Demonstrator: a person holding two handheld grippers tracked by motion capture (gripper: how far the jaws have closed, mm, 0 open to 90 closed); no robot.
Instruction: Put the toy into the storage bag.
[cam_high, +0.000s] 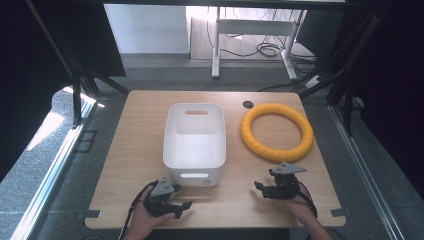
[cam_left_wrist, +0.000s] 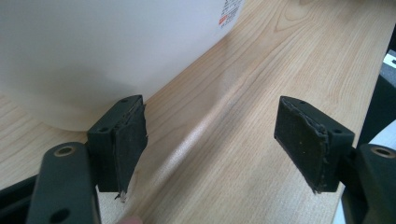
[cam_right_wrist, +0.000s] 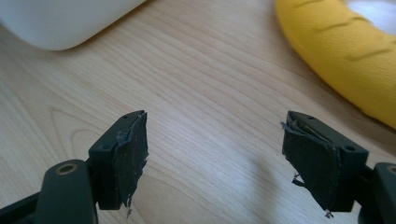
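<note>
bin (cam_high: 194, 145) mid-table (cam_high: 130, 150), ring (cam_high: 276, 131) at its right, hand-held grippers nearer the person

Grey carpet floor (cam_high: 150, 70), sunlit patch (cam_high: 45, 127)

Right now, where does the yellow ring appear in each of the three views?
High view: the yellow ring lies flat on the right half of the wooden table, to the right of the white bin.
Left gripper view: the ring is not in it.
Right gripper view: an arc of the ring crosses the upper right corner.
Shared landmark: the white bin, upper left in the left gripper view and in the right gripper view.
</note>
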